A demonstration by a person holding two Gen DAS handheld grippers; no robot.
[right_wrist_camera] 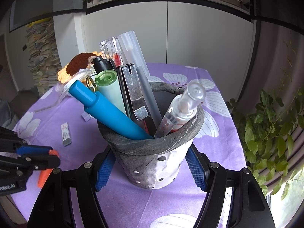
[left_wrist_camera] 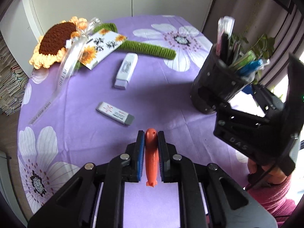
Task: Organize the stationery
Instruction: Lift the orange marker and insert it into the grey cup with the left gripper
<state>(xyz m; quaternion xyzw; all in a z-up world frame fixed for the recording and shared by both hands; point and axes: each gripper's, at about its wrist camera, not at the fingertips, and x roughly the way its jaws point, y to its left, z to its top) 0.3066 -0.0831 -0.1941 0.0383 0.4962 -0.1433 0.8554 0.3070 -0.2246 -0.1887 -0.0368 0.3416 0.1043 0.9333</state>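
An orange, fish-shaped pen-like piece (left_wrist_camera: 151, 155) is clamped between the blue pads of my left gripper (left_wrist_camera: 151, 133), which is shut on it above the purple flowered cloth (left_wrist_camera: 167, 102). In the right wrist view the same piece (right_wrist_camera: 44, 176) pokes out of the left gripper (right_wrist_camera: 51, 155) at the left edge. My right gripper (right_wrist_camera: 150, 167) is shut on a grey perforated pen holder (right_wrist_camera: 152, 157), one pad on each side. The holder (left_wrist_camera: 214, 79) is crammed with a blue pen (right_wrist_camera: 112, 112), a green marker (right_wrist_camera: 110, 89), a metal clip and clear tubes.
On the cloth lie a grey-tipped eraser (left_wrist_camera: 115, 113), a white eraser (left_wrist_camera: 125, 71), a clear ruler (left_wrist_camera: 62, 79), a sunflower card (left_wrist_camera: 100, 47) and a crochet sunflower (left_wrist_camera: 55, 39). A leafy plant (right_wrist_camera: 269, 133) stands past the table's right edge. White cabinets stand behind.
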